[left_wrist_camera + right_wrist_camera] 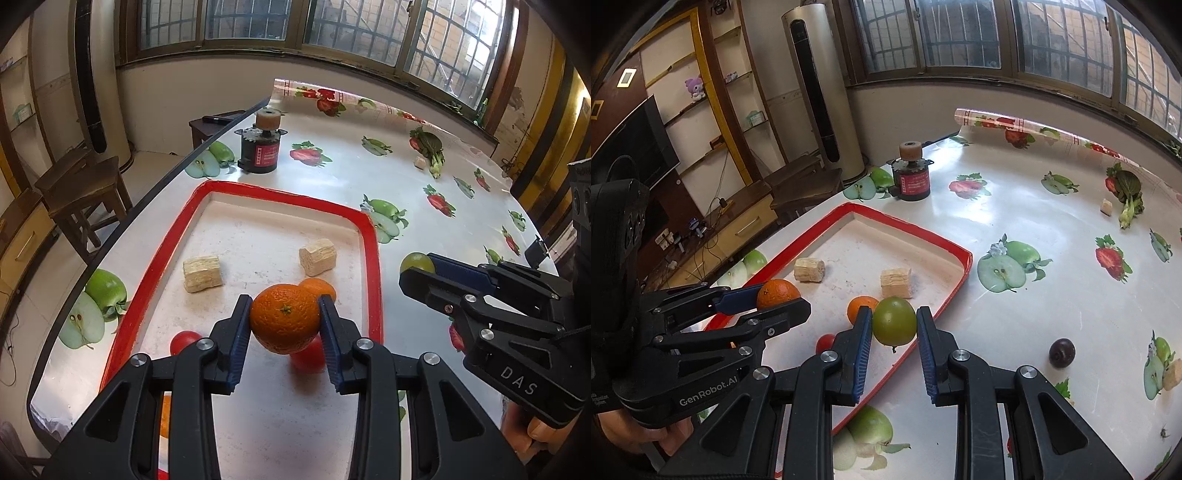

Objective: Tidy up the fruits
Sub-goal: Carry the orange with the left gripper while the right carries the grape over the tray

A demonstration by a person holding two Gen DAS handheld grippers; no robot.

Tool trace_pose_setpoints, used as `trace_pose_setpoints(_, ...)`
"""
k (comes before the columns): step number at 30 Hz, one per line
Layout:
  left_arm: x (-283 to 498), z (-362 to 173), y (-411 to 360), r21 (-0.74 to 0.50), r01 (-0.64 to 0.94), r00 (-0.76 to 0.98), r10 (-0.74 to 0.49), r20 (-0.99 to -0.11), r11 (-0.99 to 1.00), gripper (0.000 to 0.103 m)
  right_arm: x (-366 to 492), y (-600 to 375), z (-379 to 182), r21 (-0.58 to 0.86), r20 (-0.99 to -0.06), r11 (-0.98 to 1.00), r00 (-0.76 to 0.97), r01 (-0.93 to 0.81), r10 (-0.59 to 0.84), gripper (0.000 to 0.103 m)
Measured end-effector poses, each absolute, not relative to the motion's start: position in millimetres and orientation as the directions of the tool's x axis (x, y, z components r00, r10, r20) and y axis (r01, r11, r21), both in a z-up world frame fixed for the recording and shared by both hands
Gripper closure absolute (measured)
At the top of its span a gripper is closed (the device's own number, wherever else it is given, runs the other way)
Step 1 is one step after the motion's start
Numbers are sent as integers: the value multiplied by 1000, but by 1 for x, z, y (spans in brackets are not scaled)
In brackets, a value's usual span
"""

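Orange (284, 317) clamped in my left gripper (284, 321) above the red tray (373, 258), green fruit (894, 321) clamped in my right gripper (894, 326) at its rim; small orange (860, 306) and tomatoes (183, 340) already inside, dark plum (1062, 352) left on the table (1015, 325).

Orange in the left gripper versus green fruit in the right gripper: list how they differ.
The orange is bright orange with pebbled skin; the green fruit is olive green and smooth. The orange hangs above the red tray; the green fruit hangs near the tray's rim. Both are round and clamped between blue pads.
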State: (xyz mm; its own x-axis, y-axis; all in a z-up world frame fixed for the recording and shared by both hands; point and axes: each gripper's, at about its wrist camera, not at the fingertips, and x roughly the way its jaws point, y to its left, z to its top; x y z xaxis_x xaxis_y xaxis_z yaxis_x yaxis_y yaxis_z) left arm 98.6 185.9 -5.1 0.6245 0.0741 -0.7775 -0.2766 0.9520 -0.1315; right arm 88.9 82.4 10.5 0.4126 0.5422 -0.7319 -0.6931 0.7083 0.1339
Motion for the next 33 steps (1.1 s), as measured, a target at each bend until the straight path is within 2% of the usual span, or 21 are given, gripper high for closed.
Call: trace_pose_setpoints(33, 178, -30, 258, -45, -375, 530, 174, -830, 926, 70, 167, 156, -23, 170, -785, 723, 351, -670, 510, 78)
